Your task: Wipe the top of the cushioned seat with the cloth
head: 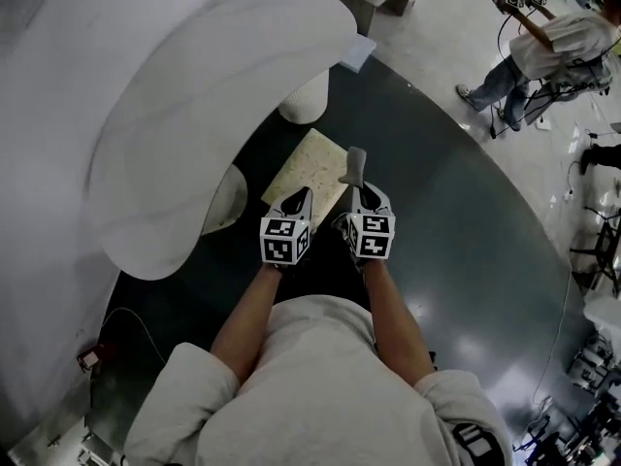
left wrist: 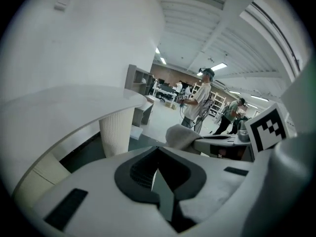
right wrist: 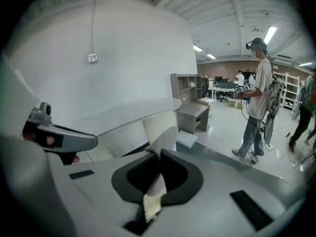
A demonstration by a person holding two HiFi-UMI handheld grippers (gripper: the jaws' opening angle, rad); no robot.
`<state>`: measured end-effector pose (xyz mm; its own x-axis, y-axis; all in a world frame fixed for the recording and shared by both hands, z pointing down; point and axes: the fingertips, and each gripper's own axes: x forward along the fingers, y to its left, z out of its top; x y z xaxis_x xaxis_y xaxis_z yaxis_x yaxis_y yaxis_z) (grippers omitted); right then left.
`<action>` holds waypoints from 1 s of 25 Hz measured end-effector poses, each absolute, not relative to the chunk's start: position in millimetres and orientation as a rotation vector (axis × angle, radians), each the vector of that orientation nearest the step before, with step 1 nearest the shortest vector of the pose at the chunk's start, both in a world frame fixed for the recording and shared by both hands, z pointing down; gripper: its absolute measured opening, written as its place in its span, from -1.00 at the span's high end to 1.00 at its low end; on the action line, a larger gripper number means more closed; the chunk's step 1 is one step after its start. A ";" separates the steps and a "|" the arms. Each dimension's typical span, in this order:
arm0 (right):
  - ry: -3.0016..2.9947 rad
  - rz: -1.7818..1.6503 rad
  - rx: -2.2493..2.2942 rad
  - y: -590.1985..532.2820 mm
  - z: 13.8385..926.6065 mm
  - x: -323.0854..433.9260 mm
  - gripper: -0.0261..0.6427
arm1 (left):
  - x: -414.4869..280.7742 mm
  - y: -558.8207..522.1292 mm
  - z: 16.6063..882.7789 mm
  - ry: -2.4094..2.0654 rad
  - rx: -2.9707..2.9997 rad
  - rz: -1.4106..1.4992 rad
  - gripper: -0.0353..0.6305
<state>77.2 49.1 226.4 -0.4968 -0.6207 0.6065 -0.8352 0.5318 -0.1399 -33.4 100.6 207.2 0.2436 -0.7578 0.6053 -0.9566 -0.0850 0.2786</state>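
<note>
Right claw point(head: 361, 192) grasps the cloth point(head: 354, 163), its length pointing straight ahead; left claw point(head: 297, 200) clenched.

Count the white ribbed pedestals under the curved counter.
2. One pedestal stands past the far corner of the cushioned seat; the other stands left of the seat. The counter may hide more.

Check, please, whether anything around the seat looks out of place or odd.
Nothing stands out. The cloth is clamped in the right gripper and sticks up, off the cushioned seat. No spill or damage shows on the seat or the dark floor.
</note>
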 end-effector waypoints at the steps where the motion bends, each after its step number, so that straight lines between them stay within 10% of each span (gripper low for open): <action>1: -2.288 0.566 1.183 55.0 220.9 74.3 0.88 | -40.3 108.0 201.3 -1.589 1.884 0.376 0.85; 25: -2.616 0.212 0.959 218.5 49.6 117.2 0.88 | -0.9 283.6 50.2 -2.057 1.838 0.126 0.85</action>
